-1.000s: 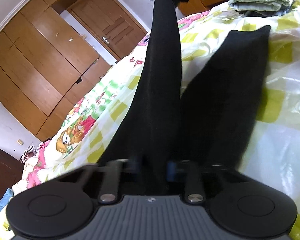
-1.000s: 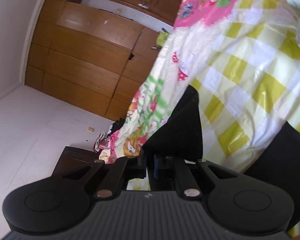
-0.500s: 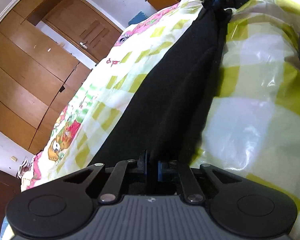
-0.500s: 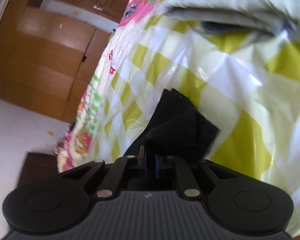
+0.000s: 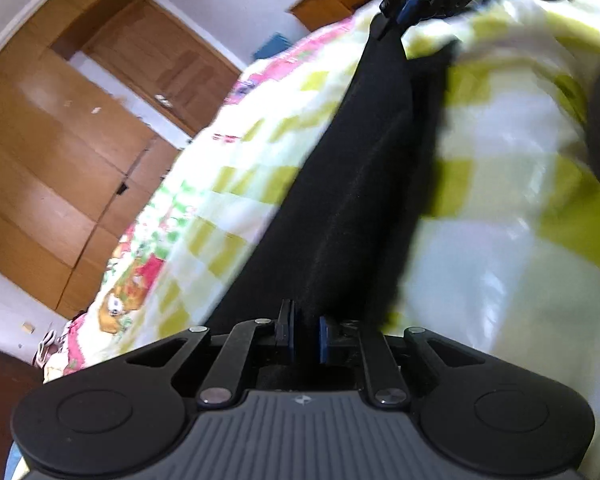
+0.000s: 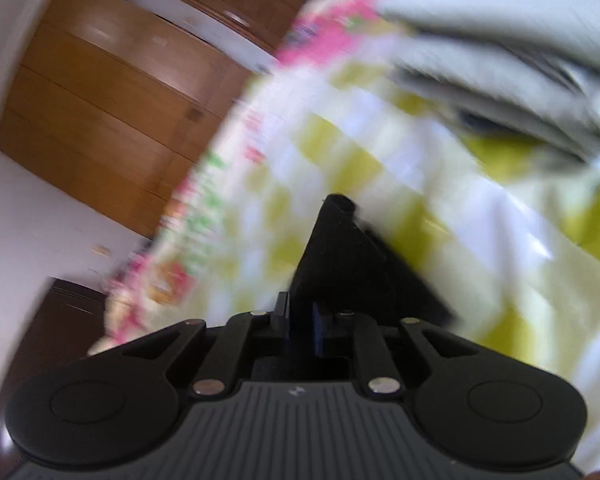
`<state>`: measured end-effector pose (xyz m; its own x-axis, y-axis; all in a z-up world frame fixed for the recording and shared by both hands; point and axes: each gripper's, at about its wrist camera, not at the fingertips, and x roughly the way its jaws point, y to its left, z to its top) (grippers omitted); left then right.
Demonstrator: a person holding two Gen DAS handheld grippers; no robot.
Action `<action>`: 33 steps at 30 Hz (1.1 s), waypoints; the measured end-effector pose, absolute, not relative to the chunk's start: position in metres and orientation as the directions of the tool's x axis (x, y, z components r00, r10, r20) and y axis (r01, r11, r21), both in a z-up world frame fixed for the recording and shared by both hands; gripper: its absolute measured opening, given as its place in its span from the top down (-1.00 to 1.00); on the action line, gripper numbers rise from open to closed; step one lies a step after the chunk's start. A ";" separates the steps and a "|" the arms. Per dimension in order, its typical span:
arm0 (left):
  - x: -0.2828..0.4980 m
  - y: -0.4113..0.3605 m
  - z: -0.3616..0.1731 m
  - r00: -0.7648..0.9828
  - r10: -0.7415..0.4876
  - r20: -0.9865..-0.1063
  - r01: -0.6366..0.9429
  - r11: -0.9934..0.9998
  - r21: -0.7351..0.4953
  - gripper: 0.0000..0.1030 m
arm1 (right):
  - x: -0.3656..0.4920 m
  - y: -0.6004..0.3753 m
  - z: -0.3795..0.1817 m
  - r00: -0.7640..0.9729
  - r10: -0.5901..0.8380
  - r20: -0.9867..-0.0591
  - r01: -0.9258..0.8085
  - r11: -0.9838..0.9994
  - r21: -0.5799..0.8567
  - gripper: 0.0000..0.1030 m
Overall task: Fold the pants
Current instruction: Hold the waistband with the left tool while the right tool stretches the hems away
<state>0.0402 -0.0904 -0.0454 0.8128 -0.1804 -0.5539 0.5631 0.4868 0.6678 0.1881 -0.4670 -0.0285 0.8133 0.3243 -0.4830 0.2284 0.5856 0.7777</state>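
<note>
Since the frame a second ago, the single raised leg of the black pants (image 5: 352,200) has been brought over onto the other leg, and the right gripper (image 5: 416,4) has dropped from mid-air to the bedspread (image 5: 500,240).

In the left wrist view, the left gripper (image 5: 305,334) at the lower centre of the frame is pinching one end of the pants between its blue-padded fingers (image 5: 287,332), jaws nearly closed on the cloth. The pants are running as one dark band from there to the top of the frame, lying on the yellow-and-white checked bedspread. At the upper right, the right gripper is clamping the far end of the band, low against the bed. A wooden wardrobe (image 5: 60,152) is filling the left side, and a wooden door (image 5: 160,60) is standing at the upper left. The picture is blurred by motion.

In the right wrist view, the right gripper (image 6: 300,320) at the lower centre is clenching a peaked fold of the pants (image 6: 340,260), the cloth rising in a dark wedge above its fingers (image 6: 281,312). A stack of folded pale clothes (image 6: 500,60) is lying on the bedspread (image 6: 440,200) at the upper right, apart from the pants. The wardrobe (image 6: 100,100) is showing at the upper left, heavily blurred.
</note>
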 end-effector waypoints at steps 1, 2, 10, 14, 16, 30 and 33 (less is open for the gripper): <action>0.038 -0.091 -0.049 0.813 -0.178 -0.554 0.564 0.474 0.676 0.43 | 0.186 -0.469 -0.035 0.802 0.326 -0.500 0.249 0.577 0.778 0.72; 0.034 -0.091 -0.051 0.816 -0.178 -0.550 0.561 0.470 0.681 0.43 | 0.180 -0.472 -0.038 0.808 0.322 -0.493 0.256 0.562 0.787 0.72; 0.040 -0.088 -0.045 0.817 -0.175 -0.549 0.555 0.497 0.667 0.40 | 0.178 -0.488 -0.051 0.838 0.340 -0.426 0.264 0.430 0.863 0.61; 0.043 -0.090 -0.045 0.824 -0.172 -0.541 0.546 0.500 0.672 0.39 | 0.190 -0.484 -0.059 0.831 0.335 -0.443 0.294 0.412 0.863 0.56; 0.045 -0.090 -0.044 0.821 -0.171 -0.545 0.547 0.512 0.663 0.39 | 0.196 -0.486 -0.065 0.834 0.344 -0.432 0.305 0.365 0.880 0.58; 0.042 -0.077 -0.035 0.811 -0.177 -0.557 0.560 0.508 0.654 0.41 | 0.166 -0.493 -0.041 0.823 0.325 -0.466 0.318 0.415 0.852 0.67; 0.041 -0.078 -0.037 0.809 -0.175 -0.561 0.562 0.509 0.652 0.40 | 0.163 -0.497 -0.052 0.830 0.314 -0.460 0.338 0.373 0.864 0.37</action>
<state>0.0412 -0.0781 -0.0371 0.8092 -0.1749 -0.5610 0.5620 0.5091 0.6519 0.1631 -0.4965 -0.0523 0.8301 0.3144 -0.4605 0.3378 0.3735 0.8640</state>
